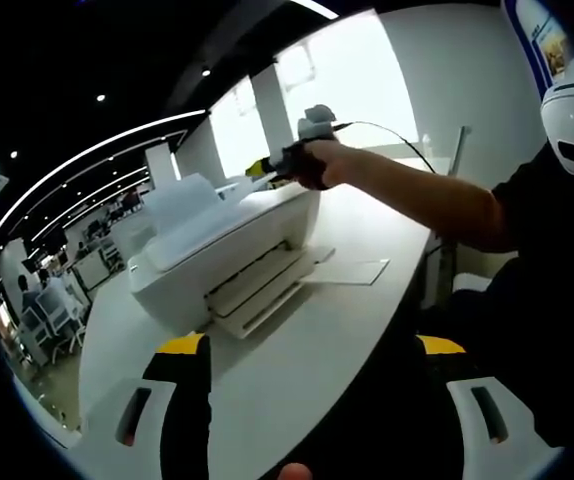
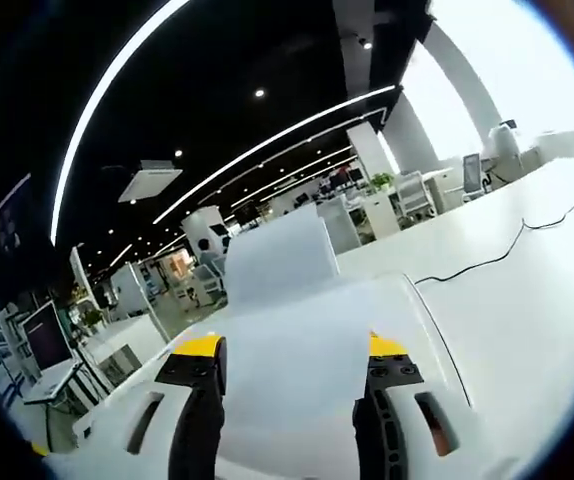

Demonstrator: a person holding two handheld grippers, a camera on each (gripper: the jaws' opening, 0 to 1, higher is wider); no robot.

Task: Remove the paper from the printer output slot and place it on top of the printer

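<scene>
Printers: one white boxy inkjet printer point(image 1: 222, 250) on a long white table point(image 1: 347, 330), its rear paper support point(image 1: 182, 200) raised.
Paper: one white sheet point(image 2: 287, 385), seen in the right gripper view lying flat over the printer's top, between that gripper's jaws and reaching up toward the rear support.
Output slot: the pulled-out tray point(image 1: 267, 290) at the printer's front looks bare; a flat white extension point(image 1: 352, 270) lies on the table beside it.
Left gripper point(image 1: 312, 345): black and yellow jaws wide apart, holding nothing, well short of the printer.
Right gripper point(image 2: 287, 350): jaws spread either side of the sheet; whether they pinch it I cannot tell. From the left gripper view it sits over the printer's top on a person's outstretched arm point(image 1: 417, 195).
Around: one black cable point(image 2: 497, 255) runs across the table beyond the printer; office chairs and desks stand behind.
</scene>
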